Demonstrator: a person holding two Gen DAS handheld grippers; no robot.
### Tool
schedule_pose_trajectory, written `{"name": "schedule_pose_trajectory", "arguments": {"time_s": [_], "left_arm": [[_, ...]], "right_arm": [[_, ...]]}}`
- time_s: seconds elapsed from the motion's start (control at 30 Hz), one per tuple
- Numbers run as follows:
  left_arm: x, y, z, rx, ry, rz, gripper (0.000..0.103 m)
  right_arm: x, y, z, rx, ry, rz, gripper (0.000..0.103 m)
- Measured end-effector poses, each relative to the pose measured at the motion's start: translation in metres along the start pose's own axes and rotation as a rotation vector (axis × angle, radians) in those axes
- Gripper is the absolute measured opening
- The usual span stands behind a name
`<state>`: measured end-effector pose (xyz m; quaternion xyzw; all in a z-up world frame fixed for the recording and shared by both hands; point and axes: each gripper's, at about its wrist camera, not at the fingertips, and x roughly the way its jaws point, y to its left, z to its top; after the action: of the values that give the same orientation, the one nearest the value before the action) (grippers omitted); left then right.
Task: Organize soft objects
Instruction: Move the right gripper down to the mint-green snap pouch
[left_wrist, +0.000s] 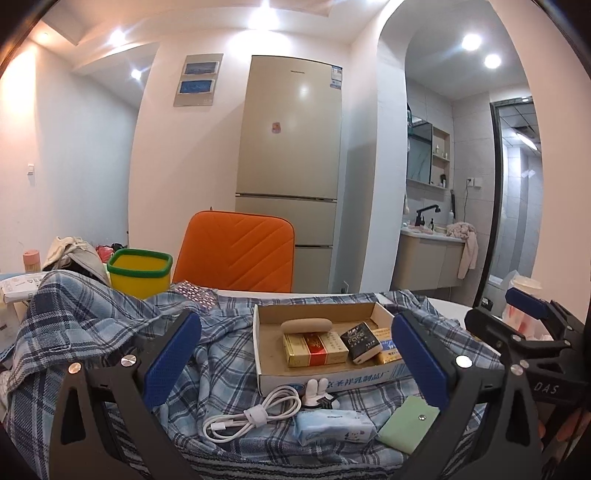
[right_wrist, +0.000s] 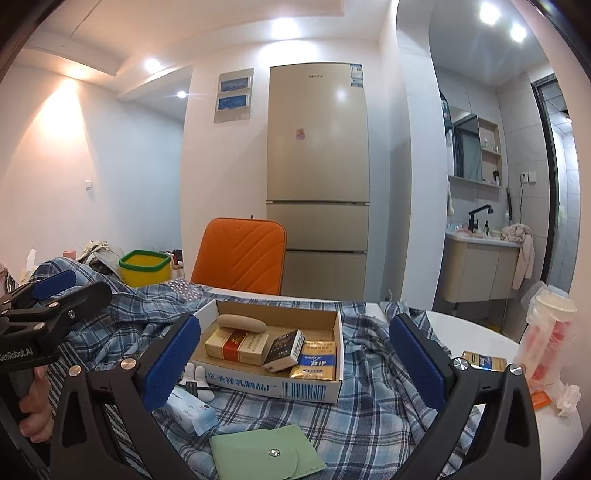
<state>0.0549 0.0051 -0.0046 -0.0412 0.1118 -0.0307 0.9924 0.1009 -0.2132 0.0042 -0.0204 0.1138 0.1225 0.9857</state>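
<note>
While both grippers hover low over a cluttered tabletop, a blue plaid shirt lies rumpled across it, spreading beneath and beyond the left gripper and the right gripper. Each gripper stands spread wide, its blue pads clear of the cloth and pinching nothing. Between the jaws of both, farther back on the shirt, sits an open cardboard box holding a tan case and several small packets. Nearer the left gripper lie a coiled white cable, a tissue pack and a green snap pouch; in the right wrist view the pouch rests just below the gap between the pads. Both grippers point slightly downward toward an orange chair and a beige fridge. At the left edge of the right wrist view, a person's hand grips the handle of the left gripper, fingers curled around it.
</note>
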Motion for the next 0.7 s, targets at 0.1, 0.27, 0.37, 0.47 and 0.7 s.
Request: {"name": "schedule_pose_trajectory", "arguments": {"time_s": [0.1,0.27,0.37,0.47,0.7], "left_arm": [[0.000,-0.002,-0.001,0.011,-0.002,0.001,0.103],[0.001,-0.001,0.000,0.009,0.005,0.003,0.103],[0.003,0.001,0.000,0.001,0.015,0.006,0.103],[0.002,0.003,0.000,-0.008,0.011,0.034,0.103],[0.011,0.008,-0.001,-0.028,0.056,0.029,0.103]], "right_arm": [[0.001,-0.002,0.000,0.002,0.009,0.000,0.103],[0.006,0.000,-0.001,-0.013,0.051,0.003,0.103],[0.010,0.001,-0.002,-0.018,0.083,0.010,0.103],[0.014,0.000,-0.003,-0.025,0.116,-0.003,0.103],[0.013,0.011,0.003,-0.069,0.160,-0.017,0.103]]}}
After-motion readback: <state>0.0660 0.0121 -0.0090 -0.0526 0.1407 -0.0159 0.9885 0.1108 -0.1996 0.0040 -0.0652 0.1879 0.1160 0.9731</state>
